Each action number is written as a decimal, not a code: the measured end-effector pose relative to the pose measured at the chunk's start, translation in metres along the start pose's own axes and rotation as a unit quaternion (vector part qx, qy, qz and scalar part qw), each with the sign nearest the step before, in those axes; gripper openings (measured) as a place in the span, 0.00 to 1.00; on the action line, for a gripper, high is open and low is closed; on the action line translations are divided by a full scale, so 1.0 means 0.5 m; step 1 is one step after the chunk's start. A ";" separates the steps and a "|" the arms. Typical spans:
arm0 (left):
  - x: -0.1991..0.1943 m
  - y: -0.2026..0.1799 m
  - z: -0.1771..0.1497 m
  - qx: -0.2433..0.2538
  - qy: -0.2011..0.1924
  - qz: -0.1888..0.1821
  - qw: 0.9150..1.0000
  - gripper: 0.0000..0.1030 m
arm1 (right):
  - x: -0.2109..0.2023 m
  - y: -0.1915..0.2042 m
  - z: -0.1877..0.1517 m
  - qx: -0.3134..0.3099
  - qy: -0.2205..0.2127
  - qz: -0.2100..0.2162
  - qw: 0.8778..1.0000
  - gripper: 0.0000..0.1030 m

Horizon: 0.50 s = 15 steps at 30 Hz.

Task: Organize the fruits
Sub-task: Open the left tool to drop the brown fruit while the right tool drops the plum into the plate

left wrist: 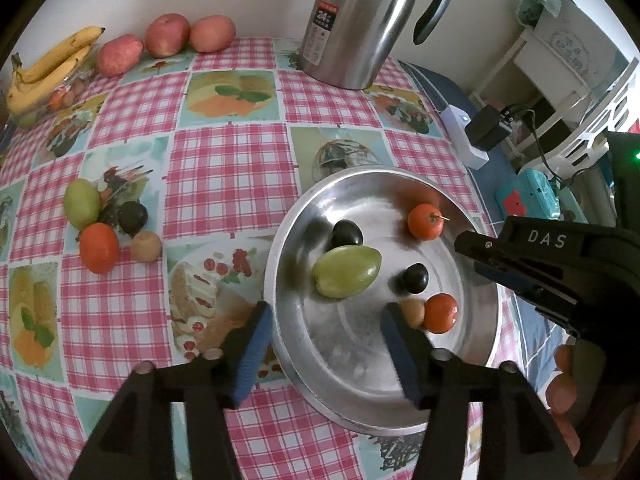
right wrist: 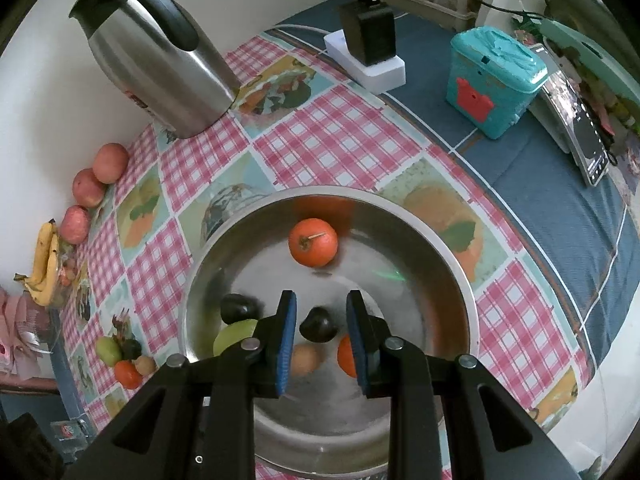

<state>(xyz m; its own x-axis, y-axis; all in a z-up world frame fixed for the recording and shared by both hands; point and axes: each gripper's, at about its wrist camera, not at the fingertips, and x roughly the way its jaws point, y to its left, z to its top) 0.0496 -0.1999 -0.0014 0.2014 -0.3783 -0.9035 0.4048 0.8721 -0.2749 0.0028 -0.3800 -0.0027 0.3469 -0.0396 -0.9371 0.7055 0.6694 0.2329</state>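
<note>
Two black grippers with blue pads hang over a round steel pan (left wrist: 476, 368): left gripper (left wrist: 326, 354) open and empty above its near rim, right gripper (right wrist: 322, 344) at its narrowest, nothing clamped, a dark plum (right wrist: 319, 325) seen between its fingers in the pan below. Pan holds a green oval fruit (left wrist: 346, 272) ahead of the left fingers, two dark plums, two orange fruits, one small brown fruit. Four more small fruits (left wrist: 106, 226) lie on the pink checked cloth (left wrist: 228, 160) left of the pan; right gripper reads "DAS", steel jug's (left wrist: 360, 20) label "24".
</note>
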 end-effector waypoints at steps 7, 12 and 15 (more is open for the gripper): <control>-0.003 0.027 0.005 -0.021 0.000 0.025 0.999 0.68 | 0.002 0.007 0.001 -0.016 -0.003 -0.017 1.000 0.26; -0.005 0.067 0.008 -0.051 0.000 0.041 0.998 0.72 | 0.017 0.011 -0.001 -0.025 0.007 -0.017 1.000 0.26; -0.010 0.086 0.010 -0.066 -0.005 0.046 0.997 0.77 | 0.028 0.011 -0.002 -0.027 0.014 -0.019 0.999 0.26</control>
<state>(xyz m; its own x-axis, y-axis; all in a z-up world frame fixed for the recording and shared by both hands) 0.0707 -0.1621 -0.0071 0.2411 -0.2973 -0.9239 0.2639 0.9362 -0.2324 0.0112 -0.3760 -0.0149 0.3024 -0.0466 -0.9520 0.6832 0.7070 0.1824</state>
